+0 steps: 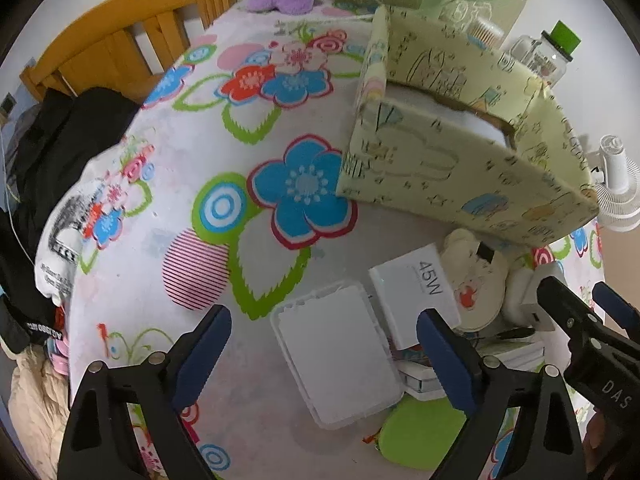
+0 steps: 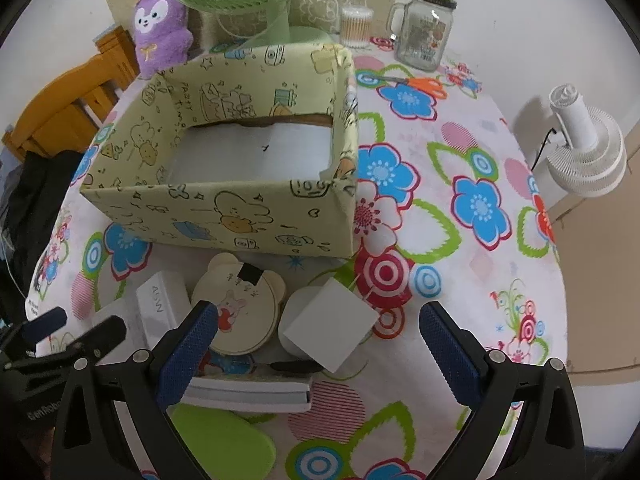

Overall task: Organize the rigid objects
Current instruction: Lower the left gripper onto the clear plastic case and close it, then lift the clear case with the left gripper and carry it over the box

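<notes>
The counter [image 2: 500,152], covered with a flowered cloth, is carrying everything here. The biggest thing on it is the open yellow cardboard box [image 2: 224,204] with cartoon prints; it is standing just behind the pile of small rigid objects and its inside is looking empty.

The pile is lying directly below both hand-held grippers. The left hand-held gripper [image 1: 324,356] is pointing steeply down with its jaws wide apart and holding nothing; the clear plastic case [image 1: 336,356] is lying between its fingers, with its long axis running away from the camera, along the fingers and not across them. So, in my judgement, this one is nearer to the case and can close on its 2 long sides.

The right hand-held gripper [image 2: 320,344] is also wide open and empty. The white cube-shaped adapter [image 2: 332,324] is lying between its fingers, tilted on the pile, and the round bear-shaped box [image 2: 240,312] is touching the left finger side.

Around them, the white 45W box [image 1: 416,292], a stack of notebooks [image 2: 248,394] and a green oval case [image 2: 220,444] are crowding closely. These neighbours may be bumped by a closing finger.
</notes>
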A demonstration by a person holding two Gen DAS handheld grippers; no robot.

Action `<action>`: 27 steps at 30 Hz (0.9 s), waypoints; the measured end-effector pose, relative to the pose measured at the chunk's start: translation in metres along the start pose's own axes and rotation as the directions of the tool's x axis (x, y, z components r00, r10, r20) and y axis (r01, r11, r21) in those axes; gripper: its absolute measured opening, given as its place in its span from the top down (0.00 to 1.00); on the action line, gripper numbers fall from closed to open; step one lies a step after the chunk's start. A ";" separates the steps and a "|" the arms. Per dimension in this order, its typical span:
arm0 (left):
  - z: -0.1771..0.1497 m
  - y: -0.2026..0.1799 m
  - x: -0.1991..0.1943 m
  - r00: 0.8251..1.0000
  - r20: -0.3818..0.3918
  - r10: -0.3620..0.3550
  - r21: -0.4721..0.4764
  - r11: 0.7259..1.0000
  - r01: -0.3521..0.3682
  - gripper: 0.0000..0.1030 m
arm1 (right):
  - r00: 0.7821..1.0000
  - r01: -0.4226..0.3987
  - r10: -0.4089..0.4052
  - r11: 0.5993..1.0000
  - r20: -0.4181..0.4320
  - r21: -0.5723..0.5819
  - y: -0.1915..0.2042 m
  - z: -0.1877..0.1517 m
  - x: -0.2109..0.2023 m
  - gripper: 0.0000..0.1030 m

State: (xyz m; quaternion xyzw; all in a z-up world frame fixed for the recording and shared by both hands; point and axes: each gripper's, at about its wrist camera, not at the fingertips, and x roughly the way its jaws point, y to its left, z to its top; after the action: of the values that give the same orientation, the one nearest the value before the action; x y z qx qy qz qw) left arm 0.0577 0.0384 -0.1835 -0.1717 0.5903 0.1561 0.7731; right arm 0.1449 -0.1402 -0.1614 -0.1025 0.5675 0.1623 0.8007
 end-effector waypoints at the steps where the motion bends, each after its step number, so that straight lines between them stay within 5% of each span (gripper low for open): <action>1: -0.001 0.000 0.003 1.000 -0.009 -0.006 -0.006 1.000 0.006 0.10 | 1.000 0.001 -0.001 1.000 -0.004 -0.003 0.002 -0.001 0.002 0.02; 10: -0.007 0.009 0.023 0.999 -0.049 -0.004 -0.019 1.000 0.003 0.13 | 0.999 0.015 -0.015 1.000 -0.038 -0.009 0.003 -0.007 0.020 0.02; 18: -0.013 0.001 0.036 0.996 -0.085 0.015 0.009 1.000 -0.014 0.29 | 0.998 0.013 -0.013 1.000 -0.055 0.014 -0.001 -0.010 0.028 0.10; 27: -0.013 -0.005 0.039 0.998 -0.061 0.024 0.060 0.998 -0.021 0.34 | 0.998 0.015 -0.012 0.998 -0.056 0.060 -0.011 -0.008 0.035 0.43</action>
State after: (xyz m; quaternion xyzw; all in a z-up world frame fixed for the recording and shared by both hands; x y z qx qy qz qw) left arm 0.0589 0.0300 -0.2242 -0.1469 0.6201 0.1420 0.7574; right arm 0.1524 -0.1480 -0.1976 -0.0867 0.5937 0.1369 0.7882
